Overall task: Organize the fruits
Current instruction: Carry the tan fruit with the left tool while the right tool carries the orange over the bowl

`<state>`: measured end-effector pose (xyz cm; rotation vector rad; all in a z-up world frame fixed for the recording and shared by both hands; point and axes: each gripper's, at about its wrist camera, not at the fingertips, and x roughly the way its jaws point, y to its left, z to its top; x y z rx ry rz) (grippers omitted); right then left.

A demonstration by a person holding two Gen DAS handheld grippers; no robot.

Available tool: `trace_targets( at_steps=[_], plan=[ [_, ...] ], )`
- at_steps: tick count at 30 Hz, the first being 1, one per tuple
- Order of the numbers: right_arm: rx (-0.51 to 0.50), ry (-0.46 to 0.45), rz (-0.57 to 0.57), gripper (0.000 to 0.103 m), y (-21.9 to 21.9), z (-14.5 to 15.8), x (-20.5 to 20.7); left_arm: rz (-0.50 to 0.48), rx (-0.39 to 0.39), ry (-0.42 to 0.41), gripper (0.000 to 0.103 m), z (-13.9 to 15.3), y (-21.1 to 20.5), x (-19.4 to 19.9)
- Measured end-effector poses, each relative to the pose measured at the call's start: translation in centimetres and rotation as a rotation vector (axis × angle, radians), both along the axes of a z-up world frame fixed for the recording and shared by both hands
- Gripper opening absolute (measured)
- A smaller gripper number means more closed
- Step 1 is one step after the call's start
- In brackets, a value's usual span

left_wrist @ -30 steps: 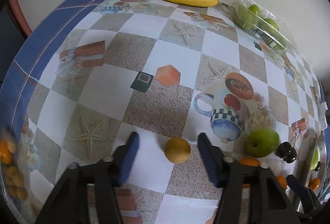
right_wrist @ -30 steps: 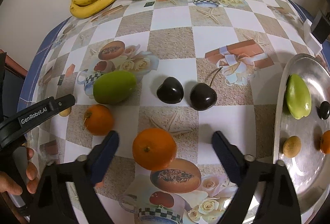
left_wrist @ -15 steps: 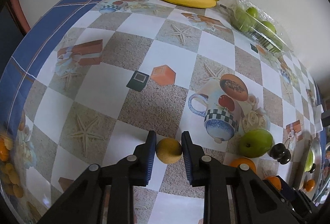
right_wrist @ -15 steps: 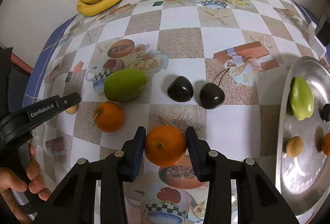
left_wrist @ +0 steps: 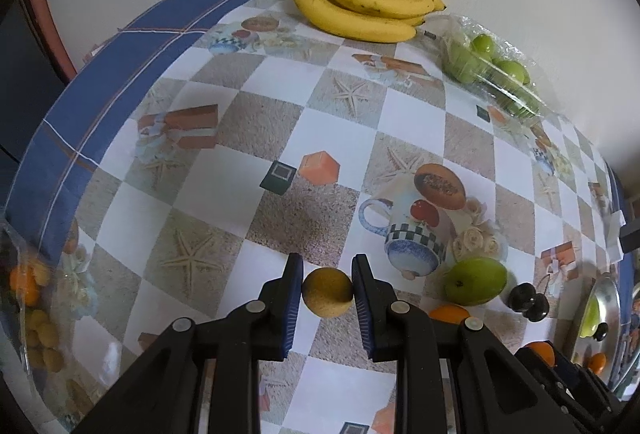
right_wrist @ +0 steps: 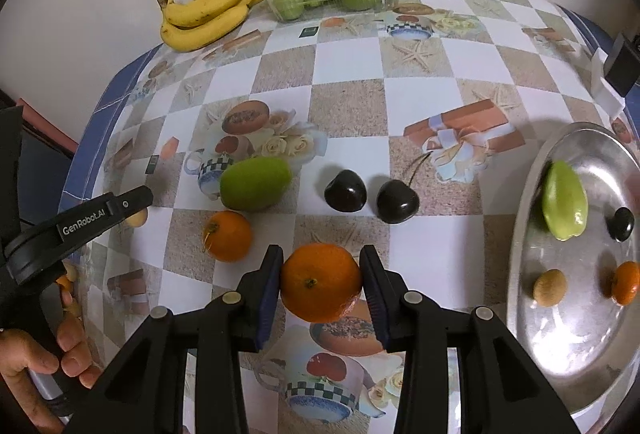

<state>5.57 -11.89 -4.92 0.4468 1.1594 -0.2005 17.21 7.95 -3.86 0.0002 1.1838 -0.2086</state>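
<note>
metal tray (right_wrist: 524, 194): green fruit (right_wrist: 565, 200), cherry, longan, orange. left gripper (left_wrist: 326, 296) pinching longan (left_wrist: 327, 292); right gripper (right_wrist: 321, 284) pinching orange (right_wrist: 321, 282). checkered tablecloth (right_wrist: 348, 102).

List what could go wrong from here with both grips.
1. The small round tan fruit is pinched only at its sides by the left gripper; it could roll out.
2. The right gripper, carrying its orange to the metal tray, could knock the cherries.
</note>
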Motion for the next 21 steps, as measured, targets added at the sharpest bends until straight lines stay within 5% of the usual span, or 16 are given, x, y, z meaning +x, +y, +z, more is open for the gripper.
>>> trace_targets(
  at_steps=[21],
  plan=[
    [0.007,-0.004,-0.083,0.041,-6.0,2.6,-3.9,-0.049,0.019,-0.055,0.027,3.9,-6.3,-4.8]
  ],
)
